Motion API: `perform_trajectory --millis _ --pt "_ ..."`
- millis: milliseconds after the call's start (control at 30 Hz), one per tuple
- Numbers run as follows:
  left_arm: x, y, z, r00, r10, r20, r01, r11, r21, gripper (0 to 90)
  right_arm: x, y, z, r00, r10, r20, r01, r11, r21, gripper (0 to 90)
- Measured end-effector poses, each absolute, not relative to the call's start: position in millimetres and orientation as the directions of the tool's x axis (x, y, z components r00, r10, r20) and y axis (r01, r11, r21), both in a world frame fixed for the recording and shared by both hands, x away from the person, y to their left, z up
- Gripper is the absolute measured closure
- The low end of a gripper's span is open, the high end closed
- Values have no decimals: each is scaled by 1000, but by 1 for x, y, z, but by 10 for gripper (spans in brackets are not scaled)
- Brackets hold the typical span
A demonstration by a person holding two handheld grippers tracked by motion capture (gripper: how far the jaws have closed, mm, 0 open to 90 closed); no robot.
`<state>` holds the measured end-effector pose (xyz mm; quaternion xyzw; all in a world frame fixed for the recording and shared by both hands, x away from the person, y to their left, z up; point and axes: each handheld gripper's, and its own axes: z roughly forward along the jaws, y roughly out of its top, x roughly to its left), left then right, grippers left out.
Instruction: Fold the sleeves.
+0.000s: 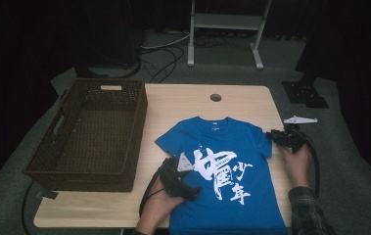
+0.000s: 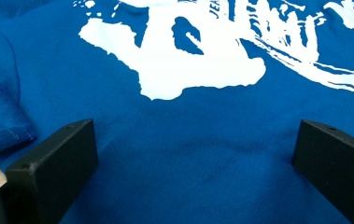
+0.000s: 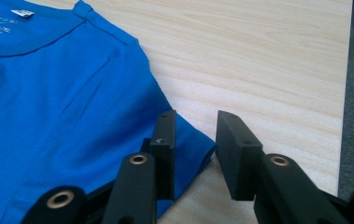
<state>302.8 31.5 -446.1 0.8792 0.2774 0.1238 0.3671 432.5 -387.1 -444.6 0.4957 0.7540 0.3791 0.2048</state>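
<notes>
A blue T-shirt (image 1: 222,171) with white print lies flat, front up, on the wooden table (image 1: 183,103), its hem toward the person. My left gripper (image 1: 191,185) rests low over the shirt's left side by the print, jaws wide open, with only flat blue cloth (image 2: 188,140) between them. My right gripper (image 1: 274,135) is at the shirt's right sleeve. In the right gripper view its jaws (image 3: 195,128) straddle the sleeve's outer corner (image 3: 191,144): one jaw lies over the cloth and the other over bare wood. A gap shows between them.
A dark wicker basket (image 1: 139,122), with nothing inside, stands on the table's left part, close to the shirt's left sleeve. A round cable hole (image 1: 216,97) sits near the far edge. A metal stand (image 1: 224,22) and cables are on the floor behind.
</notes>
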Motion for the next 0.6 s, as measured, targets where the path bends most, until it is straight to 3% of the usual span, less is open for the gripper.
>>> perform_trajectory --millis 333,600 --pt "303 31 -446 816 578 14 397 -577 714 0 434 -391 -445 -417 902 113 611 186 770 818" --pt "303 32 -446 816 578 15 396 -577 714 0 433 -392 -445 -399 910 115 610 170 774 783"
